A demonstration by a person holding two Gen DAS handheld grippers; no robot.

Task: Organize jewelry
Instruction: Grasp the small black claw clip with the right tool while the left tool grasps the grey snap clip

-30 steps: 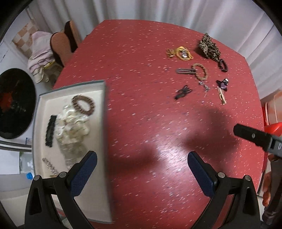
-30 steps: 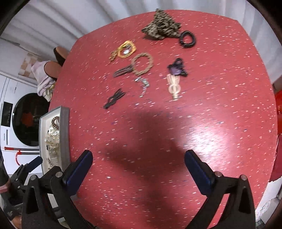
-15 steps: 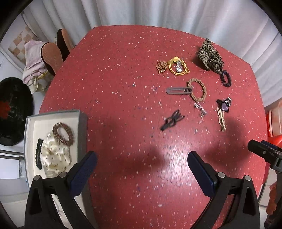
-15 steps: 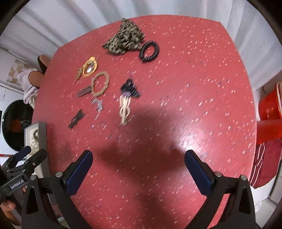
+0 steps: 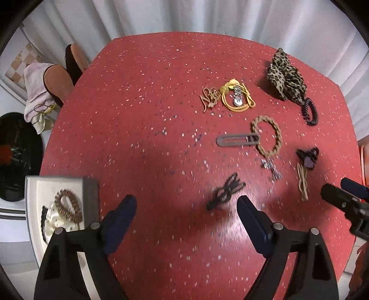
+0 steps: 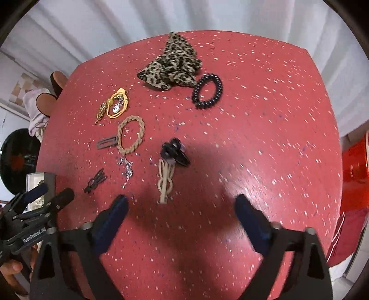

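We read no clear lettering; only the left view shows the tray's (image 5: 90, 196) contents, both hand-held grippers (image 5: 186, 221) (image 6: 181, 218) closing, empty.

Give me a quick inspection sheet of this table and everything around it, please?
Surface: red speckled table, shadowed near the grippers.
Job's things: loose on the table are a leopard scrunchie, black coil tie, braided tan tie, grey clip, black claw clip, beige clip and small black clip; the tray at the table's edge holds a brown tie.
Clutter: nothing seen.
Grippers: left gripper and right gripper both empty, jaws closing.
Cables: nothing seen.
Surroundings: white curtain, slippers on the floor.
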